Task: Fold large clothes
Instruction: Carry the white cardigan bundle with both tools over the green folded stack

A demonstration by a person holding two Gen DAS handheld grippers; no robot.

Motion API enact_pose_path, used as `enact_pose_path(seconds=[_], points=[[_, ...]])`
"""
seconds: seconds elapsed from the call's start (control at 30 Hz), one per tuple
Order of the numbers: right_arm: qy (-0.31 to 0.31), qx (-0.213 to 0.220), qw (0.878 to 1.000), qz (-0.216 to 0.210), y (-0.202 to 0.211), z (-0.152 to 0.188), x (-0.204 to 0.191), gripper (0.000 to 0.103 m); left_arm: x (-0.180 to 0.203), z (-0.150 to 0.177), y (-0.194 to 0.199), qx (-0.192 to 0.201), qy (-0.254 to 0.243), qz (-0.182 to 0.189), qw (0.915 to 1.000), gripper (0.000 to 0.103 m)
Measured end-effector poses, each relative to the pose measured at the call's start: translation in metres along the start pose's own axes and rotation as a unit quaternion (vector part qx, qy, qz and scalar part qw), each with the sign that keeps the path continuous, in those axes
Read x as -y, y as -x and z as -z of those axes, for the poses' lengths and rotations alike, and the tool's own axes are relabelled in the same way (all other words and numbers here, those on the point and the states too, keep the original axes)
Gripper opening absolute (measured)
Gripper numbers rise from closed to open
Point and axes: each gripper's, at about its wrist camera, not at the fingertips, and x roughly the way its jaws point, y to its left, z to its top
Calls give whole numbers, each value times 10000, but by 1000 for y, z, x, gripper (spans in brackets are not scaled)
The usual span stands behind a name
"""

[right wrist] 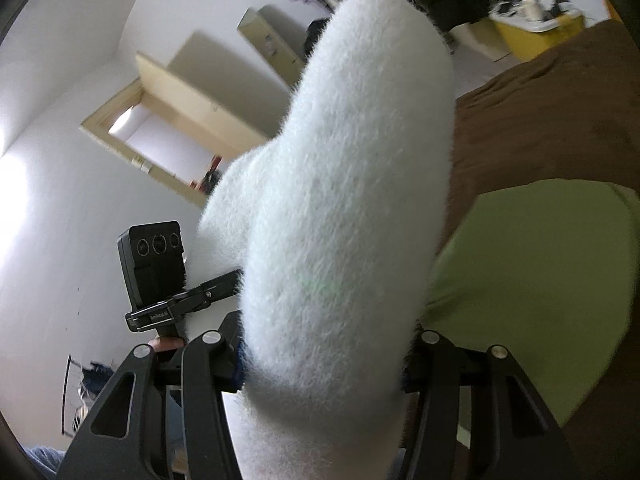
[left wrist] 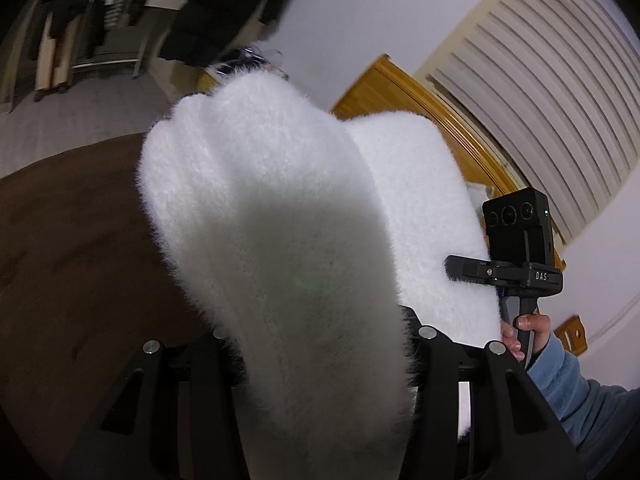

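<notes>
I hold the fluffy white knitted garment point(left wrist: 280, 240) aloft between both claws, over the brown bedspread point(left wrist: 72, 220), so it hangs free for folding. The left gripper point(left wrist: 320, 360) and the right gripper point(right wrist: 324, 360) each pinch a thick bunch of its pile (fingertips buried in fleece).

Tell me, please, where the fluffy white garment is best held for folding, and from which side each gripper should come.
Grip the fluffy white garment along its upper edge, one bunch of thick pile per gripper, each coming from its own side. That is how it appears held now: fabric fills the left gripper and the right gripper, so the rest can hang clear above the brown bed cover.
</notes>
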Motion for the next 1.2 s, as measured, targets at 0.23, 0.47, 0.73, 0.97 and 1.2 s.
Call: enact_pose_path(seconds=[0.23,0.47,0.73,0.97,1.2], points=[[-369,413,9982,250,45,35,3,52,26,-31,-57,-447,-324,183,9983,48],[-892,596,9934,408,50,61,39,52,18,-37,-111,-1026,-384,208,9938,50],[-1374,239,9867,831,9,90,98,56,-36,6,-174,-1736,-261,-886,9805,79],[-1314,222,9868,921,12,103,100,63,-45,19,-170,-1535,-356,-987,9826,91],[-1147,78,9829,1436,61,85,110,85,-48,-9,-152,-1333,-361,-1175,9834,90]])
